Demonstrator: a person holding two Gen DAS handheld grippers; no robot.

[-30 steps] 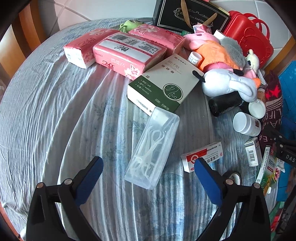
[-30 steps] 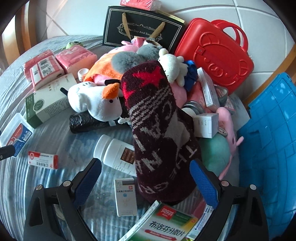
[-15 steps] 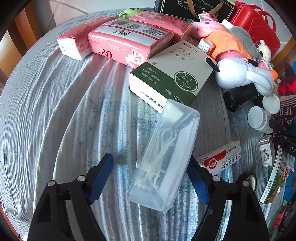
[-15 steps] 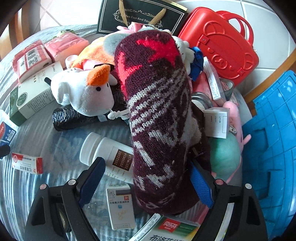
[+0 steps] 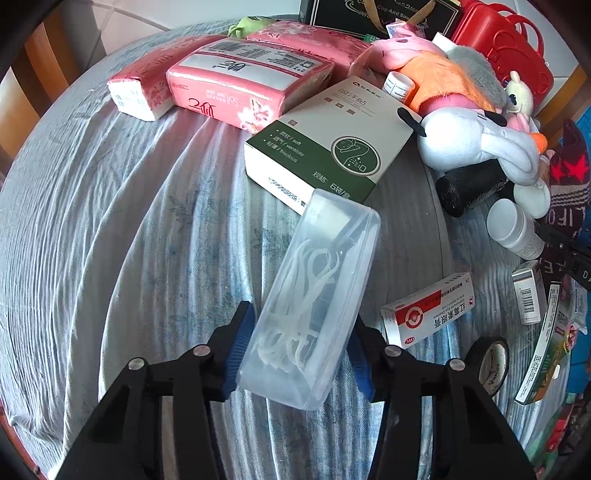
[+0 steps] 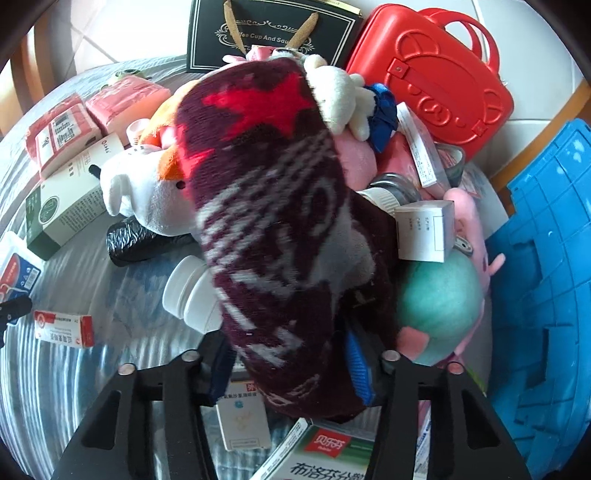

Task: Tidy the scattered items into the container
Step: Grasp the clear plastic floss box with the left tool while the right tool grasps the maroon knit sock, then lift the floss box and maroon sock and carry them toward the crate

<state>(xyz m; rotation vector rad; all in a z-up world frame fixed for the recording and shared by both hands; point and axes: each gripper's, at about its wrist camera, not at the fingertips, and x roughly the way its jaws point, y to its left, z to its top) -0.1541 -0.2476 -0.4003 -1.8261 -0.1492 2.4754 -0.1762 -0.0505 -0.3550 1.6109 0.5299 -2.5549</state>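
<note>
My left gripper (image 5: 299,343) is shut on a clear plastic box of white floss picks (image 5: 314,295), which tilts up off the grey cloth (image 5: 110,221). My right gripper (image 6: 291,362) is shut on a dark maroon knitted sock with red stars (image 6: 273,221), which stands up in front of the camera. The blue crate (image 6: 546,295) is at the right edge of the right wrist view.
Pink tissue packs (image 5: 236,81), a green-white box (image 5: 332,140), plush toys (image 5: 472,140), a black roll (image 5: 469,184), a white bottle (image 5: 513,229), medicine boxes (image 5: 428,306), a tape roll (image 5: 491,358). A red case (image 6: 428,74) and black gift bag (image 6: 273,33) stand behind.
Both grippers moved forward and closed: the left one on the floss box, lifting its near end, the right one on the sock, which now rises closer to the camera.
</note>
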